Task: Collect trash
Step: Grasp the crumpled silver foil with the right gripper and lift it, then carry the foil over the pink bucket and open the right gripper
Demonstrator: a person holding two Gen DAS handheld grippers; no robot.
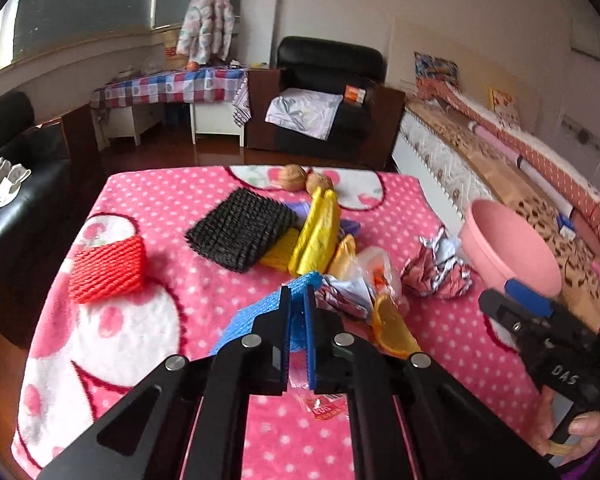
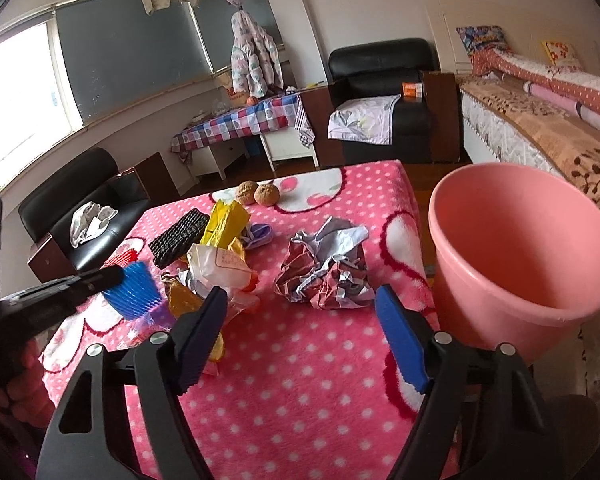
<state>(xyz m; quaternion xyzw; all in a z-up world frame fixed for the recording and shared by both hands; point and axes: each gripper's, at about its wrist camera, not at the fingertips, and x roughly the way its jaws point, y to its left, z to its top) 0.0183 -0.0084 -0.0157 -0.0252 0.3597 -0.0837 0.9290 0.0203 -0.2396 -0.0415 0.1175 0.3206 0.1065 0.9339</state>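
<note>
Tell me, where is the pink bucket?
The pink bucket sits off the table's right edge, beside the crumpled paper, in front of the bed.

Both handheld tools share one build: the left gripper (image 1: 298,312) and right gripper (image 2: 300,340) have glossy black plastic linkage arms with triangular cut-outs, joined by round silver pivot pins. Ribbed blue pads (image 2: 400,344) line the inner faces of the jaws. From the left wrist view, the right tool's black body bears white "DAS" lettering and small screws, with a thin red cable alongside. The right hand (image 1: 580,432) shows bare skin beside a purple sleeve.
</note>
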